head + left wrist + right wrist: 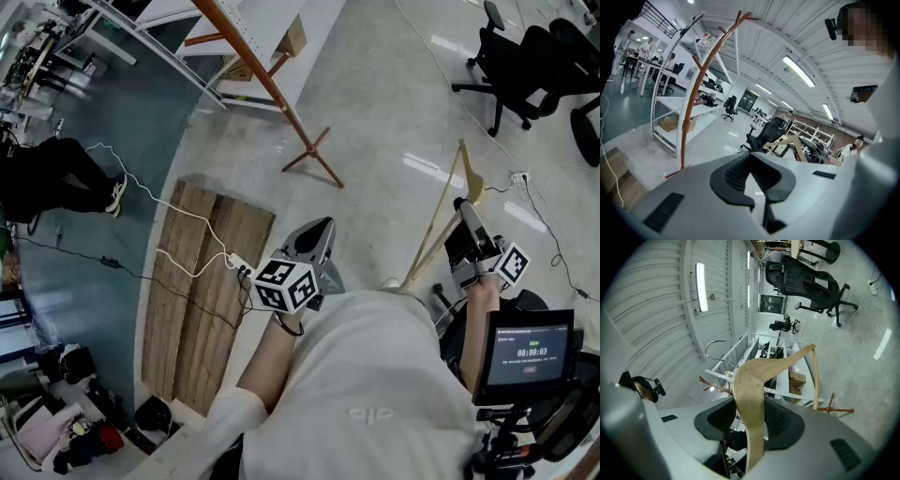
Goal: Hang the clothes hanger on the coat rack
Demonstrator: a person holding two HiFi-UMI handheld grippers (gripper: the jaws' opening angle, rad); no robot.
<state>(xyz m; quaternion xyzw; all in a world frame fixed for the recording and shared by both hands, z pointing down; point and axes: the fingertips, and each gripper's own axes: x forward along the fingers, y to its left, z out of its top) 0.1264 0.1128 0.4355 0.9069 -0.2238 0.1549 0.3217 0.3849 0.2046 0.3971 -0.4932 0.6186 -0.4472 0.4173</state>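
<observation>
1. The left gripper (750, 157) fills the bottom of the view. Its grey body is broad, and its black pads meet at the tips with nothing between them.
2. Beyond it to the left stands the coat rack (686, 124), a slim reddish-brown pole curving upward with short branches, its feet on the pale floor.
3. Just behind the rack is a white shelving unit (665, 101) with a cardboard box (670, 123) on a low shelf.
4. A black office chair (768, 132) stands past the jaw tips. Beside it shows a light wooden clothes hanger (789, 140), with the right gripper (812, 148) at its right end.
5. A wooden pallet (614, 176) lies at the lower left.
</observation>
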